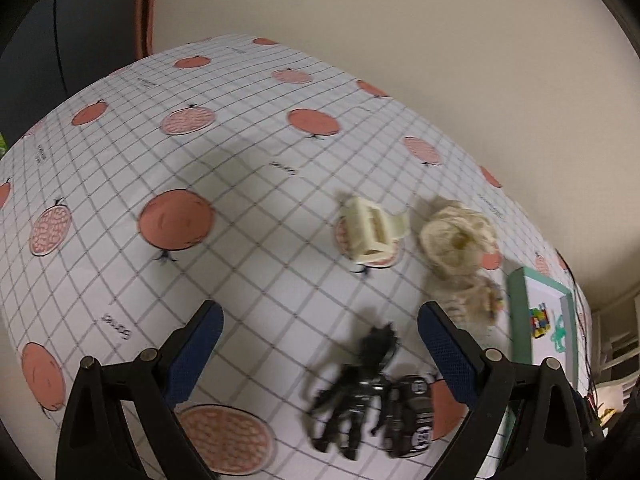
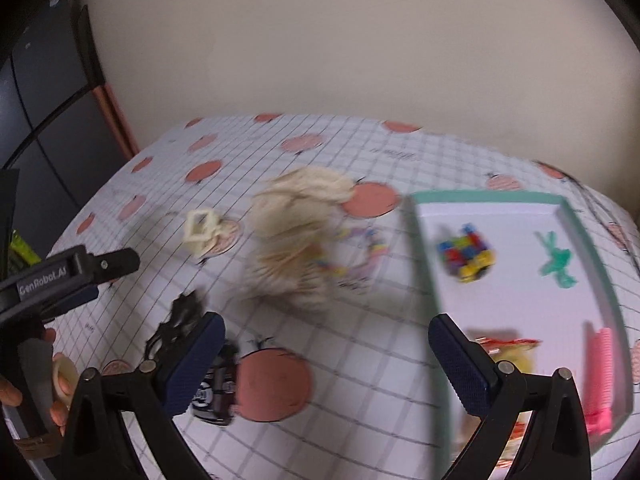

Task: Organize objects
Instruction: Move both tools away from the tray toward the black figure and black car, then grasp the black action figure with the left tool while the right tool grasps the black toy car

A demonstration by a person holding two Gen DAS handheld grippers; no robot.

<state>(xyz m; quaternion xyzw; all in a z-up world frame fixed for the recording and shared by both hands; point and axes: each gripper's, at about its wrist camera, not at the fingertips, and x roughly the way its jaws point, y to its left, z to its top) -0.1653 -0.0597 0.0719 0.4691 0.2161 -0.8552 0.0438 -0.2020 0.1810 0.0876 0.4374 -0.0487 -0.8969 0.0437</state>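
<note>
Left claw [image 1: 320, 340]: spread wide, empty, hanging above the black spiky toy figure [image 1: 352, 392] and the small black toy car [image 1: 408, 416]; likely lining up on one of them.
Right claw [image 2: 326, 360]: spread, empty, between loose items and tray.
Tray: mint-rimmed white tray [image 2: 480, 199] at the worktop's right; holds a multicoloured block cube [image 2: 466, 256], a green rubbery figure [image 2: 556, 262], a pink comb-like piece [image 2: 598, 376].
Unsorted: cream plastic hair clip [image 1: 370, 232], beige fuzzy bundle [image 1: 456, 240], on the orange-print checked worktop cloth [image 1: 120, 184].
Judgement: sorting partway; the figure and car sit nearest the left claw.
</note>
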